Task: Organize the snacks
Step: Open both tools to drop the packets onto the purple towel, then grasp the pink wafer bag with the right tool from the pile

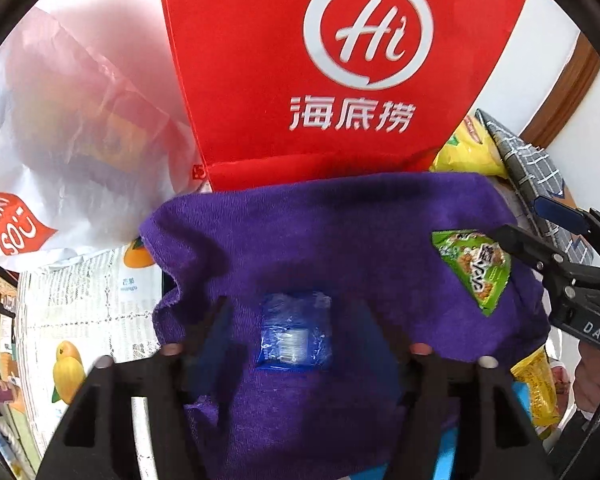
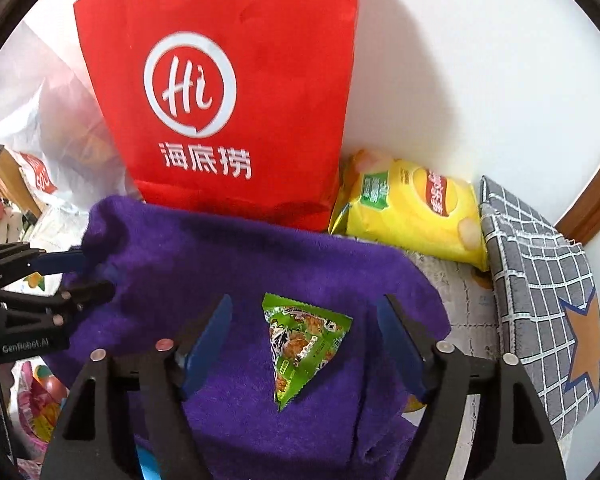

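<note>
A purple towel (image 1: 340, 232) lies spread on the table. On it, in the left wrist view, a small blue snack packet (image 1: 295, 330) rests flat between the fingers of my left gripper (image 1: 296, 320), which is open with a gap on both sides. In the right wrist view a green triangular snack packet (image 2: 304, 344) lies on the purple towel (image 2: 204, 264) between the blue pads of my right gripper (image 2: 305, 302), also open and clear of it. The green packet (image 1: 476, 268) and the right gripper (image 1: 520, 220) show at the right of the left wrist view. The left gripper (image 2: 96, 274) shows at the left of the right wrist view.
A tall red paper bag (image 2: 228, 92) stands right behind the towel against a white wall. A yellow chip bag (image 2: 416, 212) lies to its right, beside a grey checked cloth (image 2: 540, 280). A white plastic bag (image 1: 68, 128) sits at the left on a mango-print tablecloth (image 1: 84, 320).
</note>
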Motion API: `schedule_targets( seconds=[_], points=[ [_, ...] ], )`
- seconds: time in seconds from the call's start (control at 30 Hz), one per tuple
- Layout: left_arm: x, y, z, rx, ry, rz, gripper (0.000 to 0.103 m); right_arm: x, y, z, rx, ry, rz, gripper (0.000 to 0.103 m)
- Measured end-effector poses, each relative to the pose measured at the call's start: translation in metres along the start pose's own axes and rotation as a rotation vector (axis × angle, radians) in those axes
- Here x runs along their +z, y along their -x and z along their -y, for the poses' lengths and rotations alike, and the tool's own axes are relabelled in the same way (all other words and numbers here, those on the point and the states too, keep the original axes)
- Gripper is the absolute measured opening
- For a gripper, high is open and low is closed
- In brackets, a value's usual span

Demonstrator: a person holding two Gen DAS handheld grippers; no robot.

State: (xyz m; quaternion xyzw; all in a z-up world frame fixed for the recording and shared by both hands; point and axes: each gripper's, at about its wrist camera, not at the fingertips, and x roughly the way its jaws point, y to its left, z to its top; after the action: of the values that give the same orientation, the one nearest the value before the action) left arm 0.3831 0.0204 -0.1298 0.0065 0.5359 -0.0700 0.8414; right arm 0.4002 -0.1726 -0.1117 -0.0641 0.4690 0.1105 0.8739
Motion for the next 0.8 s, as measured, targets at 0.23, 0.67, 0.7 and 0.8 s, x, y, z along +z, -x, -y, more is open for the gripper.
schedule_targets(
  seconds=[0.23,0.67,0.7,0.8],
  points=[
    [0.001,0.022,0.001,0.022,-0.005,0.048,0.068,0.003,0.020,-0.006,-0.067,-0.003,0.060,0.087],
    [0.001,0.076,-0.001,0.008,-0.001,0.196,0.068,-0.012,0.074,0.008,-0.055,-0.111,0.166,0.087],
    [0.001,0.080,-0.001,-0.003,-0.004,0.204,0.068,-0.015,0.077,0.011,-0.054,-0.114,0.154,0.087],
    [-0.001,0.090,0.006,-0.009,-0.033,0.231,0.068,-0.026,0.085,0.017,-0.049,-0.127,0.115,0.087]
  ],
)
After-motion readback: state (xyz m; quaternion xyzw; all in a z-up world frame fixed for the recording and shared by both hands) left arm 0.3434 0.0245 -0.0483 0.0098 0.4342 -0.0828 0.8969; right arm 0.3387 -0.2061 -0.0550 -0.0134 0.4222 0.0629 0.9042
